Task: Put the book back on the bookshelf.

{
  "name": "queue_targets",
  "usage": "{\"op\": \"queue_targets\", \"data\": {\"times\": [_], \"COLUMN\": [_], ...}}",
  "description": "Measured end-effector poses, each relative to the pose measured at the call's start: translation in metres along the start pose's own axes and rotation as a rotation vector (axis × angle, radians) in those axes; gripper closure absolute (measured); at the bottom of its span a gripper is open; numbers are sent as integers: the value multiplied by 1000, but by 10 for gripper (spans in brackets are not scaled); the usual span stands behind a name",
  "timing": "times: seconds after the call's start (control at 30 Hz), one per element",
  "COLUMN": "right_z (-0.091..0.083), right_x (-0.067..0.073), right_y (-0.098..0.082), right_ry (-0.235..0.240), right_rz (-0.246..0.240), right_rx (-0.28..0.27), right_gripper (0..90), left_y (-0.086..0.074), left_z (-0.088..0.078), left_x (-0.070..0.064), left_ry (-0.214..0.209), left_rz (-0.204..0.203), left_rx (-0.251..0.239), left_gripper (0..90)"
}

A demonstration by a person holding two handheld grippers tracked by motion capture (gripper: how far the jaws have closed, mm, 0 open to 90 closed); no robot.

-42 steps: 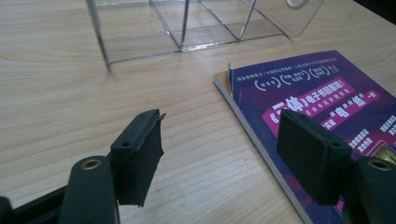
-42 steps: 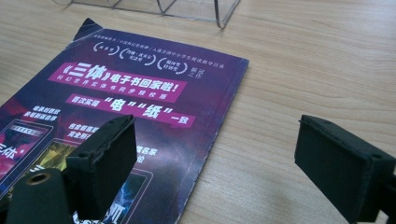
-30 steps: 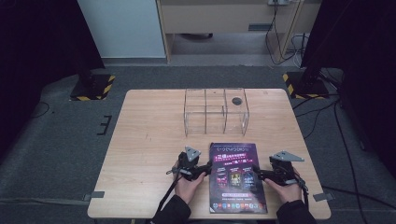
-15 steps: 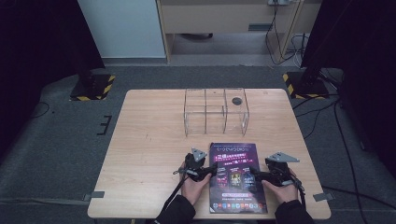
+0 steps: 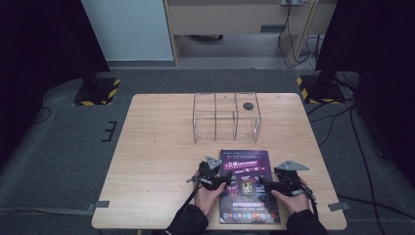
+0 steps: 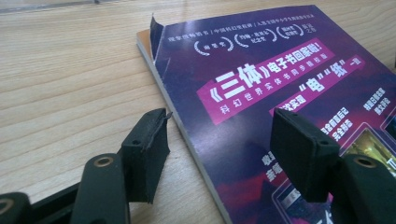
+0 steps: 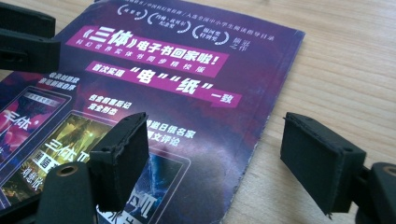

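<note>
A purple book with white Chinese print lies flat near the table's front edge. My left gripper sits low at its left edge. In the left gripper view the book has one jaw over the bare wood and one over the cover, so my left gripper straddles that edge, its pads not pressing. My right gripper straddles the right edge the same way, over the book. Both pairs of jaws have just been closing, with the book's edge between them.
A clear acrylic organizer with several compartments stands at the back middle of the wooden table, just beyond the book. A small black round thing sits by its right part. The table's front edge lies close behind my hands.
My left gripper has moved right and a little lower, up to the book's left edge. The right gripper has stayed at the right edge. The book has not moved.
</note>
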State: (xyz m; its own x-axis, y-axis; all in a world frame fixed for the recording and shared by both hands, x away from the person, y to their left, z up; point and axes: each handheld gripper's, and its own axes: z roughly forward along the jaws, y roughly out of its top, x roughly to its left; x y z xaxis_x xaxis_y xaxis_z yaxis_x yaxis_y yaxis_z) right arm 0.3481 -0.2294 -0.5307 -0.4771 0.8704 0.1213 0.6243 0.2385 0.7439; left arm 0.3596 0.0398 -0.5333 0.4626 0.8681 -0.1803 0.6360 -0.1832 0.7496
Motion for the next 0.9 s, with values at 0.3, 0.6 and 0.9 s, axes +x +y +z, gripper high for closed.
{"op": "queue_targets", "data": {"times": [0.3, 0.6, 0.9], "right_z": [3, 5, 5], "right_x": [2, 3, 6], "right_y": [-1, -1, -3], "right_ry": [8, 18, 2], "right_rz": [-10, -9, -8], "right_rx": [17, 5, -8], "right_gripper": [244, 270, 271], "left_y": [0, 1, 0], "left_z": [4, 5, 5], "left_x": [-6, -6, -7], "left_ry": [5, 15, 22], "left_rz": [5, -14, -47], "left_rx": [-20, -27, -30], "left_gripper": [359, 360, 379]}}
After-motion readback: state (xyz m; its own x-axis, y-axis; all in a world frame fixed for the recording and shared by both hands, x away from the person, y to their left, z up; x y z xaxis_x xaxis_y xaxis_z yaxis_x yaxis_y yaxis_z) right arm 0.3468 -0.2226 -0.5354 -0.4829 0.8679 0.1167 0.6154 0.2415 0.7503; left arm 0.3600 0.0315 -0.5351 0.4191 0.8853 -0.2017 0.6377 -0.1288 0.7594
